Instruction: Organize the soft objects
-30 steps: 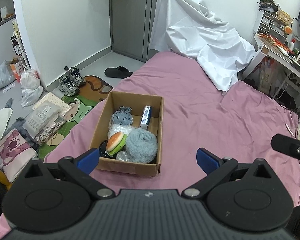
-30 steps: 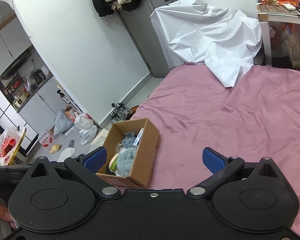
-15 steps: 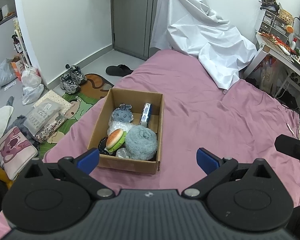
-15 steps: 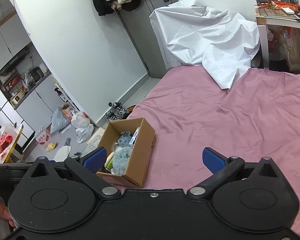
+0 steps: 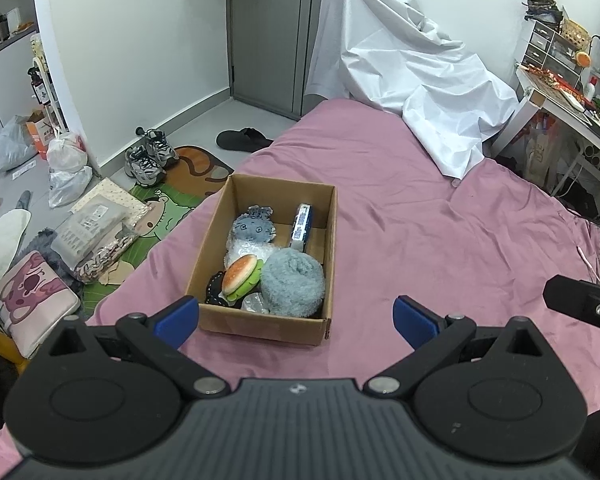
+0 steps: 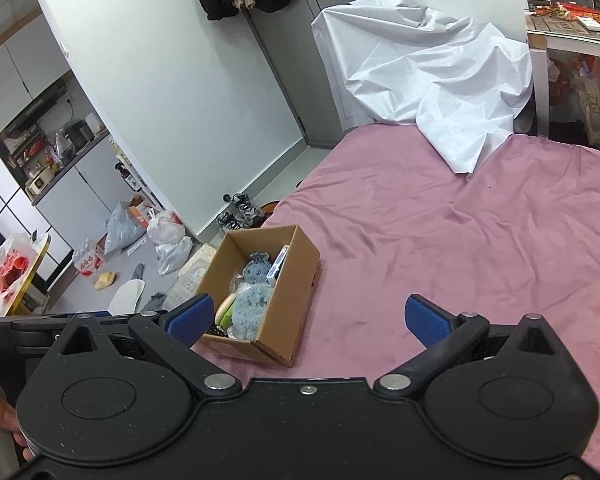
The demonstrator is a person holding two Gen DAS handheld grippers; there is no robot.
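The bed (image 5: 440,220) carries the cardboard box (image 5: 216,248) near its left edge, long axis running away from the person. Inside sit a grey plush (image 5: 254,228), a grey-blue fluffy ball (image 5: 294,282) and a burger toy (image 5: 240,272). The left gripper (image 5: 296,316), wide open and empty, faces the box squarely and looks nearer; the right gripper (image 6: 306,316), also spread empty, has it ahead-left.

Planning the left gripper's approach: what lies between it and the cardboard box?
Only bare pink bedsheet separates the open left gripper from the cardboard box, as the left wrist view shows.
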